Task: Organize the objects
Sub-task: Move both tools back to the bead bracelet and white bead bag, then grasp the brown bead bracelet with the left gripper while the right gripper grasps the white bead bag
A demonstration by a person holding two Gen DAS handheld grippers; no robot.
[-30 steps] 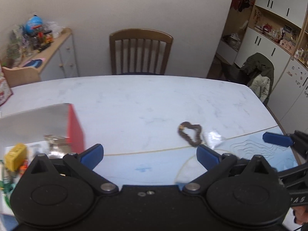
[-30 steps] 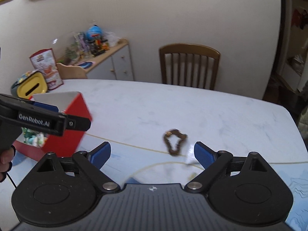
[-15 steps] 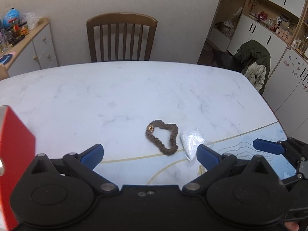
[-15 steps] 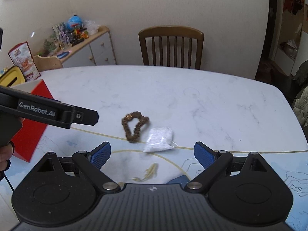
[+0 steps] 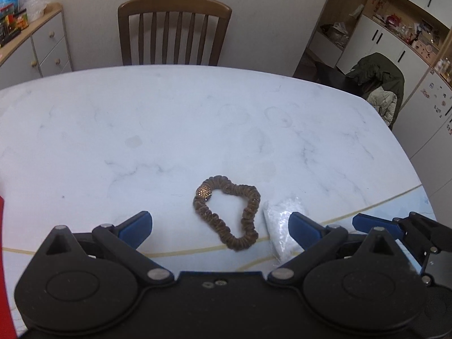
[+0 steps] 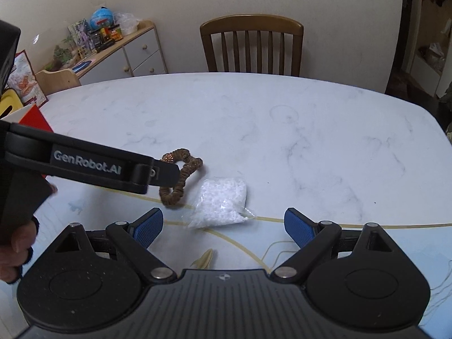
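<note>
A brown scrunchie (image 5: 228,214) with a glittery bead lies on the white marble table (image 5: 175,130). Right beside it sits a small clear bag of white granules (image 5: 278,226). My left gripper (image 5: 220,226) hovers open just above the scrunchie, which shows between its blue pads. In the right wrist view the bag (image 6: 220,202) lies ahead of my open right gripper (image 6: 223,224), with the scrunchie (image 6: 180,179) partly hidden behind the left gripper's black arm (image 6: 93,165). Nothing is held by either.
A red box (image 6: 35,118) stands at the table's left. A wooden chair (image 5: 173,31) faces the far edge. A sideboard (image 6: 124,48) with clutter is at the back left, cabinets and a draped jacket (image 5: 378,84) at the right. A hand (image 6: 15,243) grips the left tool.
Both grippers have come down and forward toward the scrunchie and bag, which now look larger and nearer. The red box has slid out to the left edge of the views.
</note>
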